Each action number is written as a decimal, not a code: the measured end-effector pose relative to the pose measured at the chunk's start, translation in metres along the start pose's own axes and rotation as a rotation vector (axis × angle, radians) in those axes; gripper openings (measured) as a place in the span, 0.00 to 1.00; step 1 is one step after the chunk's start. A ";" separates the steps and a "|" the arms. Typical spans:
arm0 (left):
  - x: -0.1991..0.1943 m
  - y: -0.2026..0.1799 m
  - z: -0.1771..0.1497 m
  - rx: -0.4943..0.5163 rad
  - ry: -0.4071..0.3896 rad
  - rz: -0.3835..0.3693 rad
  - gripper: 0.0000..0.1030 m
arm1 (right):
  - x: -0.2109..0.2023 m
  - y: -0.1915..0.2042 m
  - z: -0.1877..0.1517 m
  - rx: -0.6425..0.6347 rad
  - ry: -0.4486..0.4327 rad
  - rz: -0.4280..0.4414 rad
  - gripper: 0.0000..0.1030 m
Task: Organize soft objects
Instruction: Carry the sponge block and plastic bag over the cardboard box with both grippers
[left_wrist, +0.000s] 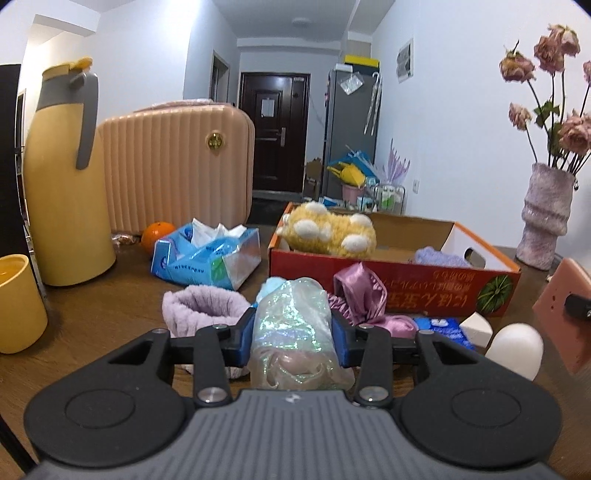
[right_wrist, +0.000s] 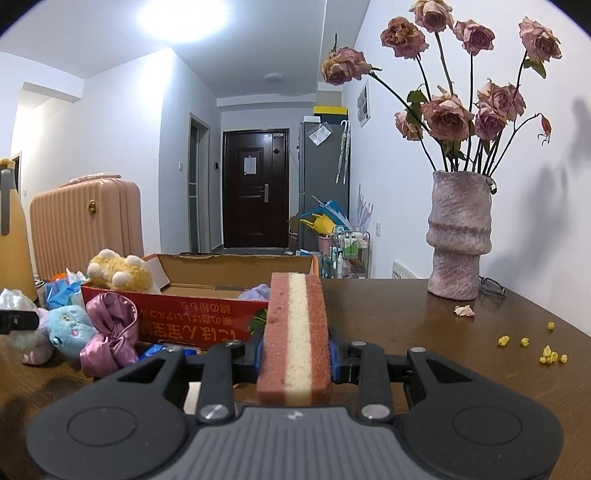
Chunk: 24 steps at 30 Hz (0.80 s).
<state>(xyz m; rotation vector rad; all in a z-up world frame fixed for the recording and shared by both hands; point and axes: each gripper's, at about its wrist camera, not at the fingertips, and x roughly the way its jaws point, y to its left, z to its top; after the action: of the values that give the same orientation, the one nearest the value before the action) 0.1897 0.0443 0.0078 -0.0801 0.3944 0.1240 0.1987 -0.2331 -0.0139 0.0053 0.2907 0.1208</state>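
Evidently bound for the red cardboard box (left_wrist: 369, 269), the left gripper (left_wrist: 293, 325) clamps an iridescent plastic-wrapped plush toy (left_wrist: 295, 325) just before it; the right gripper (right_wrist: 295, 350) pinches a pink-and-cream layered sponge block (right_wrist: 295, 332) beside it.

Left wrist view: yellow cup (left_wrist: 18, 302) cut off by left edge; pink sponge (left_wrist: 565, 314) cut off by right edge. Orange (left_wrist: 157, 234) partly hidden behind tissue pack (left_wrist: 207, 256). Blue packet (left_wrist: 443, 330) mostly covered by satin pouch (left_wrist: 360, 291).

Right wrist view: glasses (right_wrist: 493, 286) half hidden behind vase (right_wrist: 460, 236). Yellow crumbs (right_wrist: 550, 356) too small to identify.
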 end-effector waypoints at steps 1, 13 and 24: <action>-0.002 -0.001 0.001 -0.002 -0.008 -0.001 0.40 | -0.001 0.000 0.000 0.000 -0.003 -0.001 0.29; -0.019 -0.011 0.005 -0.019 -0.057 -0.027 0.40 | -0.010 0.014 0.004 0.008 -0.055 0.010 0.29; -0.015 -0.022 0.014 -0.046 -0.074 -0.034 0.40 | -0.012 0.035 0.010 -0.001 -0.119 0.021 0.29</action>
<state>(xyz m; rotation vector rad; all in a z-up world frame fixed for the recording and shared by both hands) 0.1842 0.0225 0.0279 -0.1267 0.3162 0.1019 0.1861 -0.2000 0.0000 0.0143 0.1716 0.1409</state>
